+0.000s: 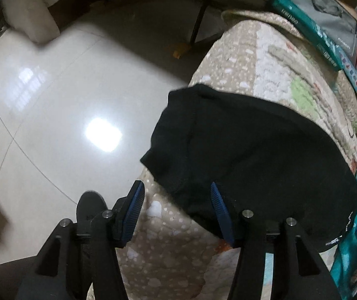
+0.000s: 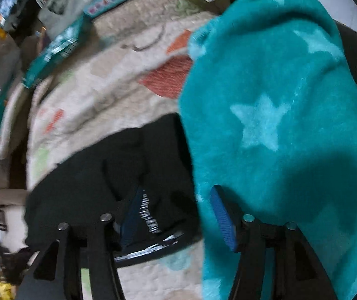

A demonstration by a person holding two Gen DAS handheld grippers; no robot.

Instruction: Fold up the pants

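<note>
Judging the black pants (image 1: 253, 155) folded on the quilted mat (image 1: 168, 245), we hang the left gripper (image 1: 177, 210) and right gripper (image 2: 176, 215) over them, jaws parted and empty, next probably reaching for the teal fleece (image 2: 278, 125).

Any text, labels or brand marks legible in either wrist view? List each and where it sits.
None can be read for certain.
Teal package: white lettering, too blurred.
Grey package: small print, too small.
Black pants: white printed lettering by the edge, smeared by motion.
</note>
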